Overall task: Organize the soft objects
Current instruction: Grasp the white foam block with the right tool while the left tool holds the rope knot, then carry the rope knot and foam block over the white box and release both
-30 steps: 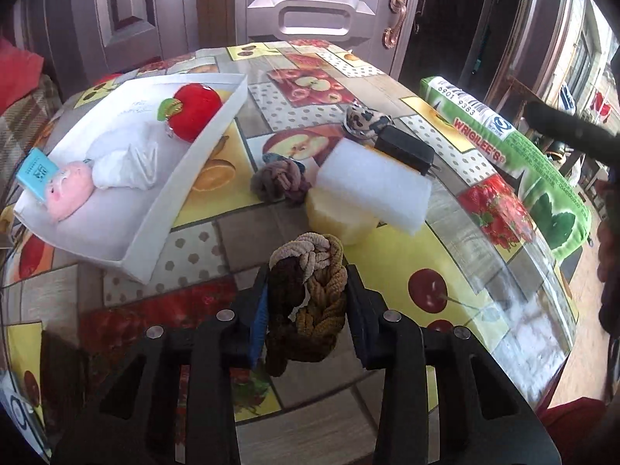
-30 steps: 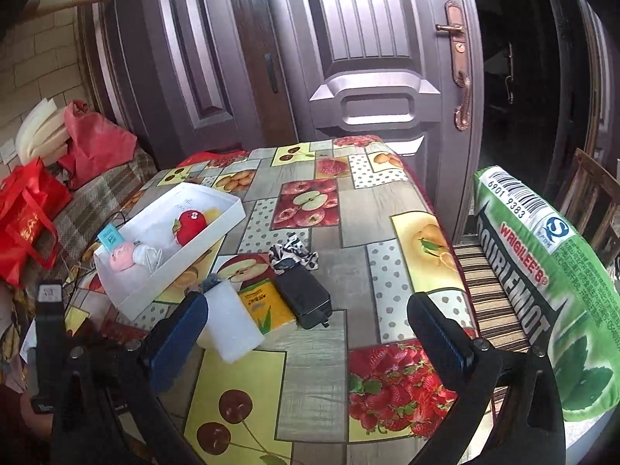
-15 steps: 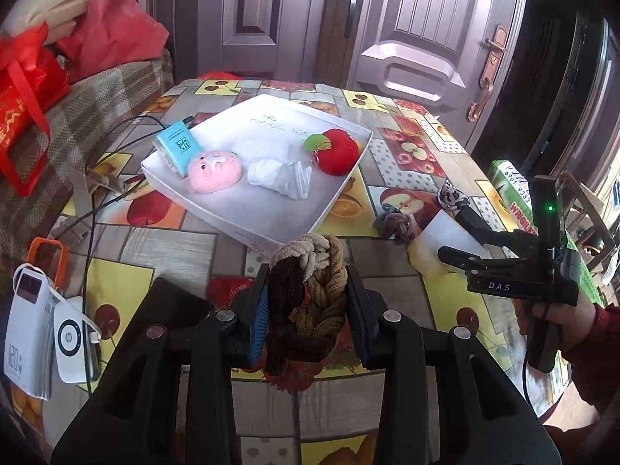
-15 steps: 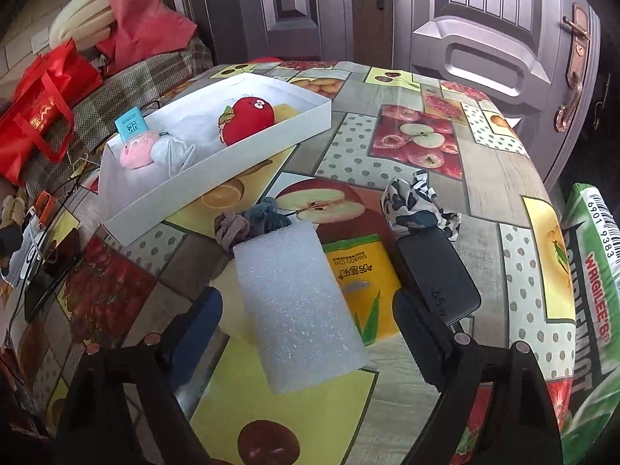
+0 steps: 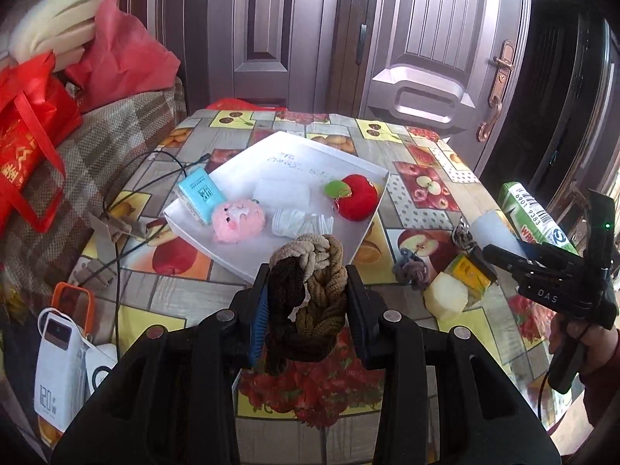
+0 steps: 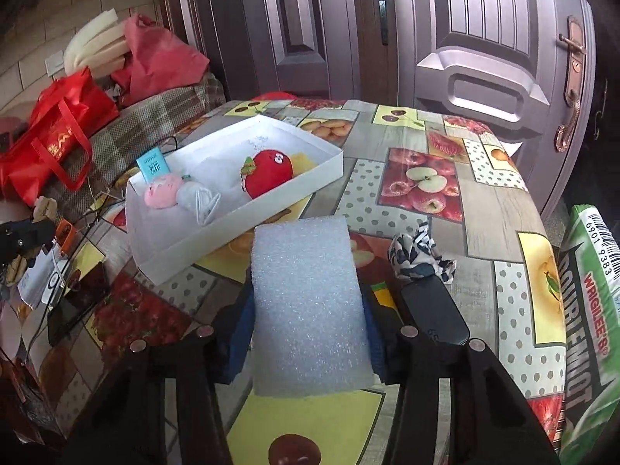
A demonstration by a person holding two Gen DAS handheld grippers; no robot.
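My left gripper (image 5: 307,302) is shut on a brown and beige braided rope knot (image 5: 308,294), held above the table near the front edge of the white tray (image 5: 228,259). The tray holds a red plush apple (image 5: 356,201), a pink plush (image 5: 238,220), a white cloth (image 5: 298,223) and a blue card (image 5: 199,195). My right gripper (image 6: 308,310) is shut on a white foam block (image 6: 308,306), beside the tray (image 6: 240,221). It also shows in the left wrist view (image 5: 503,255). A grey knot (image 5: 410,269) lies on the table.
A black-and-white scrunchie (image 6: 420,255), a black device (image 6: 434,310) and a yellow packet (image 5: 469,271) lie right of the tray. A green gum bag (image 6: 589,310) sits at the table's right edge. A power bank (image 5: 58,364) and cables lie left. Red bags (image 5: 27,143) sit on the sofa.
My right gripper has closed on the foam block and lifted it. My left gripper has drawn back and up with the rope knot, facing the tray.
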